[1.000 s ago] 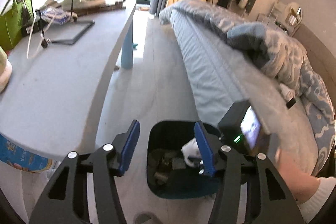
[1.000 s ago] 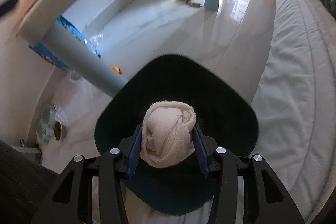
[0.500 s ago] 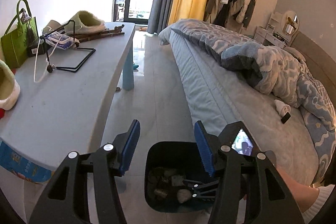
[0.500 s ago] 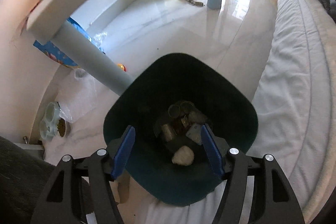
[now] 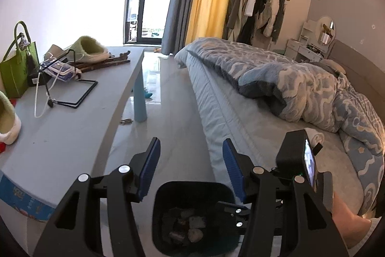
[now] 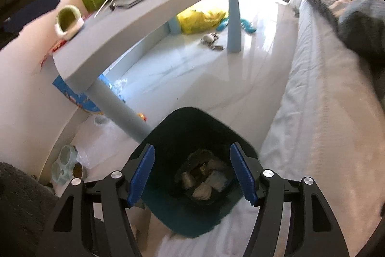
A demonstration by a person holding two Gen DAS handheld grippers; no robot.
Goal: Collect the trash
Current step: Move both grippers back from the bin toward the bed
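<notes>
On the bed [image 5: 264, 136], far side of the right gripper [image 6: 191, 175], lies a pale roll [image 5: 315, 136], likely next trash. Both grippers' jaws apart, empty (bin [image 6: 168, 131] directly below); left gripper [image 5: 191, 168] farther off.

- My right gripper [image 6: 190, 172] hangs over the bin [image 6: 168, 136], jaws apart and empty.
- Trash [image 6: 204, 180] lies inside the bin, between table [image 6: 134, 23] and bed [image 6: 324, 124].
</notes>
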